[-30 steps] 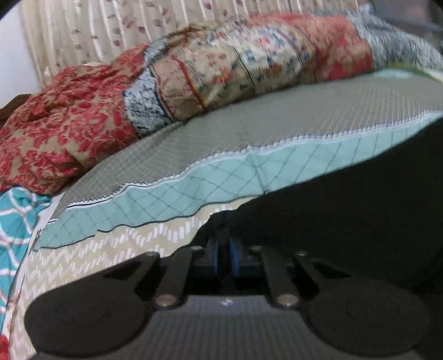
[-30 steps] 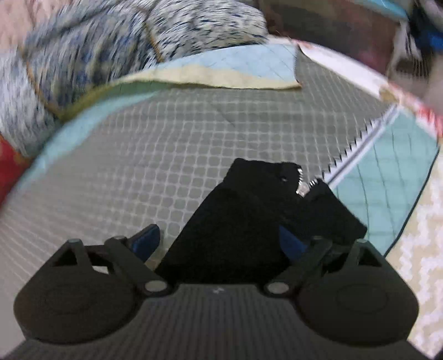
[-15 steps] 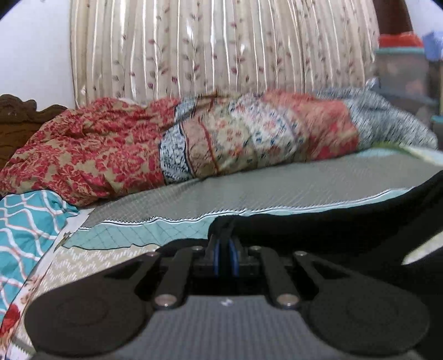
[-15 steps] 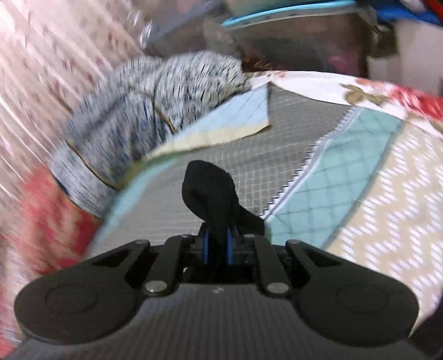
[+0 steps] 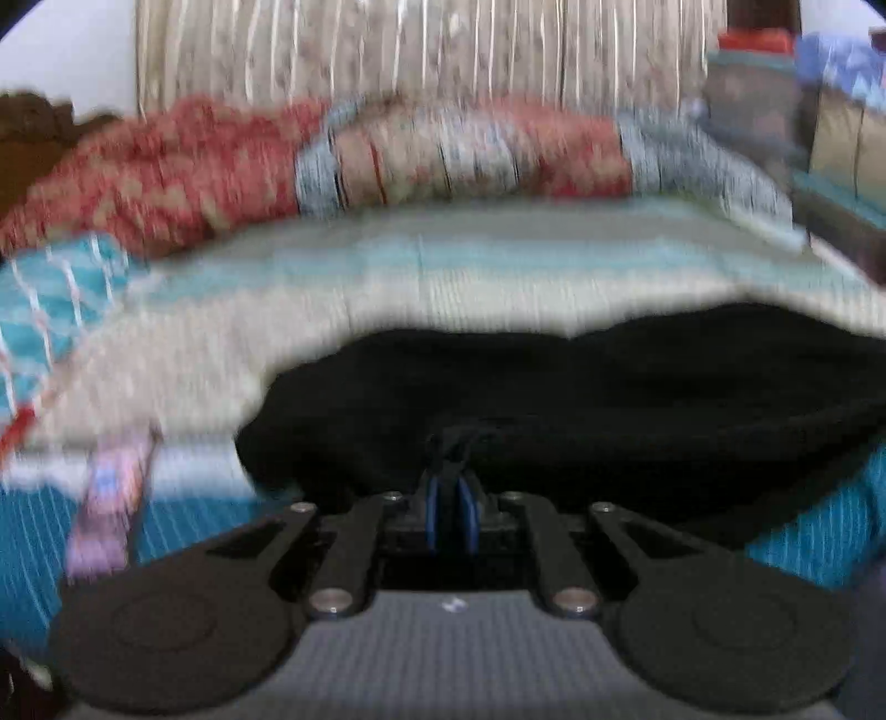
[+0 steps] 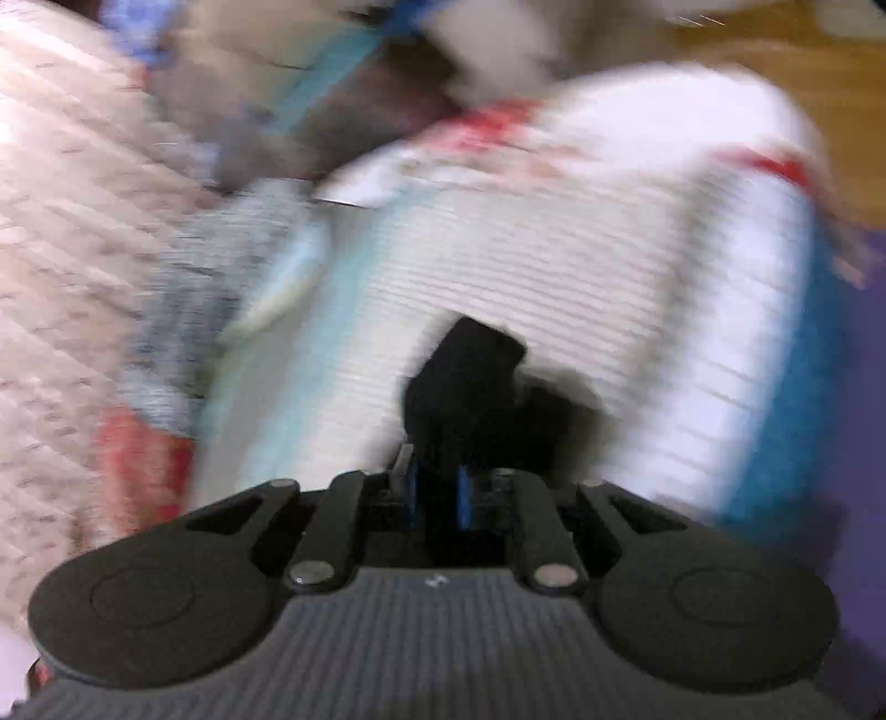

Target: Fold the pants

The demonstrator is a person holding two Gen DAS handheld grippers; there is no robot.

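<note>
The black pants (image 5: 554, 399) lie bunched across the near part of the patterned bedspread (image 5: 443, 288). My left gripper (image 5: 449, 487) is shut on a pinch of their black cloth, which sticks up between the blue pads. In the right wrist view, a black fold of the pants (image 6: 470, 376) stands up out of my right gripper (image 6: 437, 487). Its jaws are opening slightly, but the blue pads still press on the cloth. Both views are blurred by motion. The rest of the pants is hidden in the right wrist view.
A crumpled red and blue quilt (image 5: 387, 160) lies along the far side of the bed before a striped curtain (image 5: 387, 50). A teal cloth (image 5: 50, 288) lies at the left, stacked boxes (image 5: 775, 111) stand at the right. The bed's corner (image 6: 775, 183) drops to the floor.
The right gripper went from open around the waistband to shut on it. Both grippers swept back towards the near edge of the bed, pulling the black cloth along; the right view rolled.
</note>
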